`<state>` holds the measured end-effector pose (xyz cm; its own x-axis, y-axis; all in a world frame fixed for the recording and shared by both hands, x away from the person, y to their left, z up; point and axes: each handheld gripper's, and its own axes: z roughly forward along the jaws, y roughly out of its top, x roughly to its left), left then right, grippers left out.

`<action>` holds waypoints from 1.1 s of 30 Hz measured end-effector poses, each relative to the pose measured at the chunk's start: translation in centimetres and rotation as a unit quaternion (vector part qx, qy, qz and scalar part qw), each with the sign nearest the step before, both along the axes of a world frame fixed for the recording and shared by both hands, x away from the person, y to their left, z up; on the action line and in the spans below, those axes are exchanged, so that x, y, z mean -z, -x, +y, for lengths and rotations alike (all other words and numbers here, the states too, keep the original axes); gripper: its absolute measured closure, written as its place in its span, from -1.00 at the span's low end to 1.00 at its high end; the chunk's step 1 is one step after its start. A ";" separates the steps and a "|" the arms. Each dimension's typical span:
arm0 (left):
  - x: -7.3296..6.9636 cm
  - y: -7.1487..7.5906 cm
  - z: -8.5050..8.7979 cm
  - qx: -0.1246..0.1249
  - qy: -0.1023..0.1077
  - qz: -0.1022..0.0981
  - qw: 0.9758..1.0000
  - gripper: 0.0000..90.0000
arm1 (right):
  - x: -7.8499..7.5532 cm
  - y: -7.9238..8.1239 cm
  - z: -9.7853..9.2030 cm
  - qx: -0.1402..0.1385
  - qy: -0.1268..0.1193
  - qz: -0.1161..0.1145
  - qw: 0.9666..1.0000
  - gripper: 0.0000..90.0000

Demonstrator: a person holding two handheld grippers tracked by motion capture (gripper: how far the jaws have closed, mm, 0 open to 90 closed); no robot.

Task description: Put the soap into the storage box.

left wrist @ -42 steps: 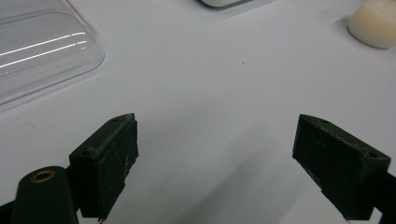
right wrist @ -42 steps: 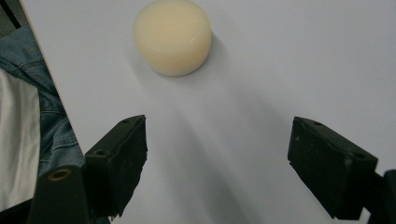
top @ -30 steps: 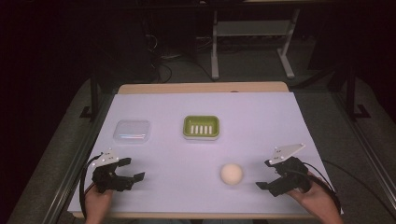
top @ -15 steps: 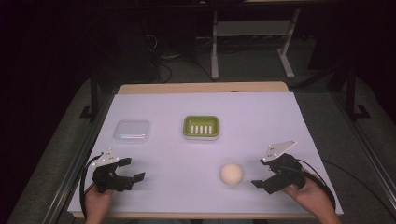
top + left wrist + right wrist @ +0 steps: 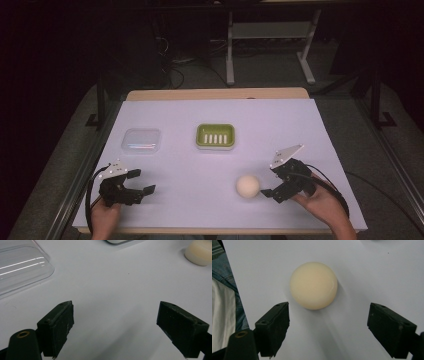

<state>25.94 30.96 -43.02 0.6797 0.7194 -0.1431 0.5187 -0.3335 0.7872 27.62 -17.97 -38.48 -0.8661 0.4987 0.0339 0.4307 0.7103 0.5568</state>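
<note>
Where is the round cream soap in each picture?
High view: soap near the front edge, just left of the right gripper.
Left gripper view: top right corner.
Right gripper view: centre, just beyond the open jaws.
Shared landmark: the white table.

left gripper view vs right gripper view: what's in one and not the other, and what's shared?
Left gripper view alone: the clear plastic lid at upper left, a corner of the soap dish at the top edge, and the left gripper, jaws wide open over bare sheet.

Right gripper view alone: the right gripper, jaws open just short of the soap, plus blue and white clothing past the table edge.

Shared: the cream round soap, small at the left view's top right, and the white table sheet.
</note>
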 end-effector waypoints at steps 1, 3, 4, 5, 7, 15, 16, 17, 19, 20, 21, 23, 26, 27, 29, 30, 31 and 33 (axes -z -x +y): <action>0.0 0.0 0.0 0.000 0.000 0.000 1.000 -0.70 | 0.0 -0.1 0.0 0.000 -0.001 0.000 1.000 -0.62; 0.0 0.0 0.0 0.002 -0.002 0.000 1.000 -0.70 | 0.1 -0.2 0.1 -0.002 -0.001 0.000 1.000 -0.63; 0.0 0.0 -0.1 0.001 0.000 0.000 1.000 -0.70 | 0.2 -0.3 0.2 -0.002 -0.001 0.001 1.000 -0.63; 0.0 0.0 0.0 0.004 -0.003 0.001 1.000 -0.70 | 0.2 -0.3 0.3 0.000 -0.002 0.005 1.000 -0.63; 0.0 0.0 0.0 0.004 -0.003 0.000 1.000 -0.70 | 0.3 -0.4 0.5 -0.006 0.000 0.003 1.000 -0.64; -0.1 0.0 0.0 0.005 -0.004 -0.001 1.000 -0.70 | 0.6 -0.8 1.7 -0.018 0.011 0.008 1.000 -0.66; -0.1 0.0 -0.1 0.004 -0.003 -0.001 1.000 -0.70 | 0.7 -0.9 1.9 -0.019 0.012 0.007 1.000 -0.66; 0.0 0.0 0.0 0.005 -0.003 -0.001 1.000 -0.70 | 0.8 -1.0 2.1 -0.020 0.014 0.008 1.000 -0.66; -0.1 0.0 0.0 0.005 -0.003 0.000 1.000 -0.70 | 0.9 -1.1 2.5 -0.022 0.013 0.013 1.000 -0.66; -0.1 0.0 0.0 0.006 -0.004 0.000 1.000 -0.70 | 1.0 -1.2 2.7 -0.024 0.015 0.014 0.999 -0.66; -0.1 0.0 0.0 0.005 -0.004 -0.001 1.000 -0.70 | 1.1 -1.2 3.2 -0.029 0.018 0.016 0.999 -0.66; -0.1 0.0 0.0 0.005 -0.003 -0.002 1.000 -0.70 | 1.3 -1.3 3.6 -0.036 0.021 0.015 0.999 -0.66; -0.1 0.0 0.0 0.006 -0.004 -0.001 1.000 -0.70 | 1.4 -1.4 4.0 -0.040 0.023 0.016 0.999 -0.66; -0.1 0.0 0.0 0.006 -0.003 -0.001 1.000 -0.70 | 1.5 -1.4 4.2 -0.042 0.021 0.018 0.999 -0.66; -0.1 0.0 0.0 0.006 -0.003 -0.001 1.000 -0.70 | 1.6 -1.4 4.5 -0.042 0.023 0.022 0.999 -0.66; -0.1 0.0 0.0 0.006 -0.003 -0.002 1.000 -0.70 | 1.7 -1.5 4.6 -0.043 0.026 0.018 0.999 -0.66; -0.1 0.0 0.0 0.006 -0.002 -0.002 1.000 -0.70 | 1.8 -1.5 4.7 -0.042 0.027 0.020 0.999 -0.66; -0.1 0.0 0.0 0.007 -0.003 -0.001 1.000 -0.70 | 1.9 -1.7 4.9 -0.044 0.031 0.020 0.998 -0.66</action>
